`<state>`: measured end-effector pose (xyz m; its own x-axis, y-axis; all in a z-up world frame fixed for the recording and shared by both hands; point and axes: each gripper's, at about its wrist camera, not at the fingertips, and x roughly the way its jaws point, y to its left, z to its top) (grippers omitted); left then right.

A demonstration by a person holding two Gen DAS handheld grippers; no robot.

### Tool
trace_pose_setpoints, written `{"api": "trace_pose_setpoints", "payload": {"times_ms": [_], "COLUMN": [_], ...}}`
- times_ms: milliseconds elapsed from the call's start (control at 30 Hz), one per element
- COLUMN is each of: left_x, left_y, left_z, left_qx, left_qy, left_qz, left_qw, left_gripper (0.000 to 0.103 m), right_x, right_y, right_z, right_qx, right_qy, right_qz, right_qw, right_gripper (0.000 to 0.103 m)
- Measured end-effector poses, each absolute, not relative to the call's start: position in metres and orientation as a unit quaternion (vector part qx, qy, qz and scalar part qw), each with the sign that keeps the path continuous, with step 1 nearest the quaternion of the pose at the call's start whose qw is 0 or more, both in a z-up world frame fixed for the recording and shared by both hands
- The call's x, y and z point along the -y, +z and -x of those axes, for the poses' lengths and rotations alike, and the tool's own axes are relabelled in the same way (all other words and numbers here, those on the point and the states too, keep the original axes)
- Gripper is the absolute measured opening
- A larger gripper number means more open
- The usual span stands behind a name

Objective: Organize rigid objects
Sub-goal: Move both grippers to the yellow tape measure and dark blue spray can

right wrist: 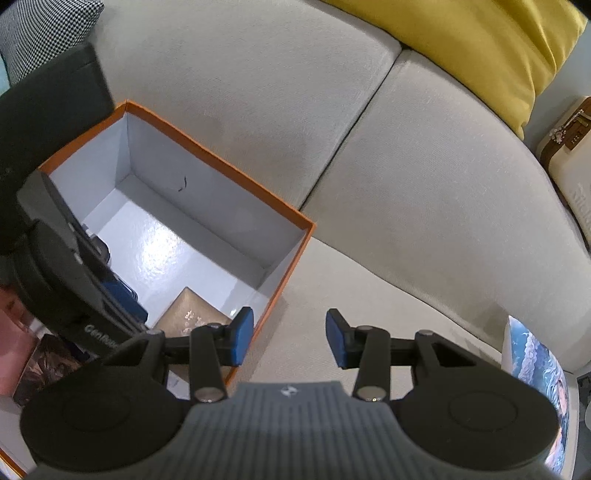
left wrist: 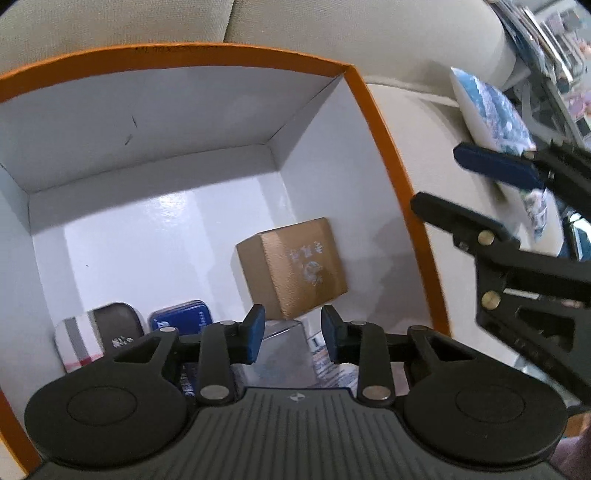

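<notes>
An orange-rimmed box [left wrist: 373, 110] with a white inside sits on the beige sofa; it also shows in the right wrist view [right wrist: 229, 170]. A gold cube box [left wrist: 295, 266] lies inside it, seen also in the right wrist view [right wrist: 188, 314]. A striped grey case [left wrist: 96, 336], a blue tin [left wrist: 181, 317] and a clear box [left wrist: 284, 350] lie near it. My left gripper [left wrist: 293, 334] is open and empty above the clear box. My right gripper [right wrist: 290, 341] is open and empty over the sofa seat, just right of the box; it shows in the left wrist view [left wrist: 436, 177].
A flat item with a blue cloud print [right wrist: 535, 373] lies on the sofa to the right, also in the left wrist view [left wrist: 495, 110]. A yellow cushion [right wrist: 480, 40] leans at the back. A houndstooth cushion [right wrist: 44, 26] is at far left. A cream case [right wrist: 569, 155] stands at right.
</notes>
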<state>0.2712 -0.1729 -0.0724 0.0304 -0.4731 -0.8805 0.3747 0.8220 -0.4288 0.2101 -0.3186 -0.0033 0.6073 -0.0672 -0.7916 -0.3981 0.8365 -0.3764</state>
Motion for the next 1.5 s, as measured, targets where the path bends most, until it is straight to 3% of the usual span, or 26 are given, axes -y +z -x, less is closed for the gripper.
{"api": "trace_pose_setpoints", "payload": {"times_ms": [333, 700, 1033, 1167, 1500], "left_x": [0.18, 0.141, 0.059, 0.016, -0.11], "left_y": [-0.063, 0.003, 0.042, 0.044, 0.012], "left_z": [-0.263, -0.229, -0.193, -0.179, -0.166], "left_qx": [-0.605, -0.545, -0.51, -0.502, -0.491], "left_qy": [-0.306, -0.299, -0.251, -0.218, -0.078], "left_qz": [-0.004, -0.011, 0.004, 0.014, 0.103], "left_qw": [0.735, 0.784, 0.822, 0.837, 0.862], "left_gripper": [0.012, 0.013, 0.013, 0.013, 0.013], "right_x": [0.315, 0.293, 0.251, 0.226, 0.147], "right_y": [-0.003, 0.006, 0.016, 0.017, 0.008], "right_z": [-0.206, -0.196, -0.175, -0.163, -0.151], "right_qx": [-0.432, -0.428, -0.444, -0.445, -0.447], "right_qy": [0.098, 0.116, 0.155, 0.165, 0.209], "right_qz": [0.276, 0.294, 0.262, 0.248, 0.075], "right_qw": [0.853, 0.847, 0.843, 0.844, 0.867], "right_gripper": [0.045, 0.047, 0.048, 0.047, 0.044]}}
